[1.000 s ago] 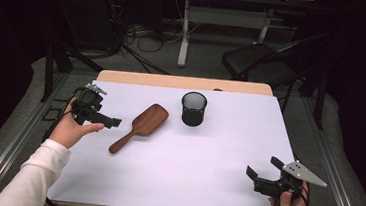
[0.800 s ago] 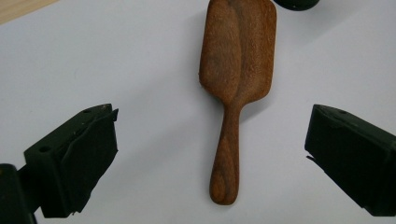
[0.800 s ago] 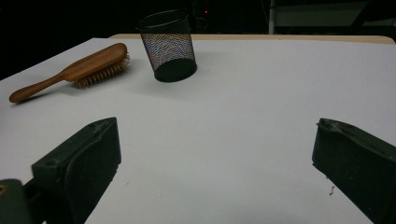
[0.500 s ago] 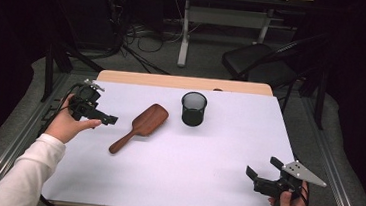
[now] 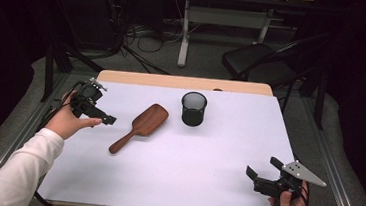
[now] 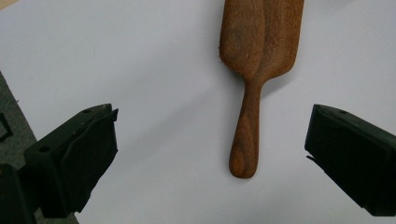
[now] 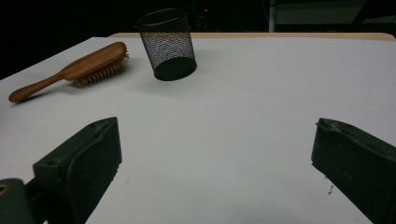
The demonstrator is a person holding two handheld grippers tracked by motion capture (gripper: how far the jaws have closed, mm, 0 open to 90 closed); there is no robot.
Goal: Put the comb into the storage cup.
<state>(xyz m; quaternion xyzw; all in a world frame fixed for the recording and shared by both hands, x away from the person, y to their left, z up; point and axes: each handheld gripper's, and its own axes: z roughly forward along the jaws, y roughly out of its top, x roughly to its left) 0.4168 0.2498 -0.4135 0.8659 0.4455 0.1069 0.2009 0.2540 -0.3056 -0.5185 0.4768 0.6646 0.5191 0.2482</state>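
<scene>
A black mesh cup (image 5: pixel 193 109) stands upright and empty toward the far middle of a white-topped desk (image 5: pixel 217 151), whose pale wooden edge shows along the far side. Beyond the desk, on grey carpet, a tangle of dark cables (image 5: pixel 142 34) lies beside the white leg of a second table (image 5: pixel 185 30), with a black folding chair (image 5: pixel 260 62) at right.

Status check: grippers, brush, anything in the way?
Left gripper open, beside hairbrush. Right gripper open, idle. Brush bristles-down, untouched. Mesh cup stands apart.
</scene>
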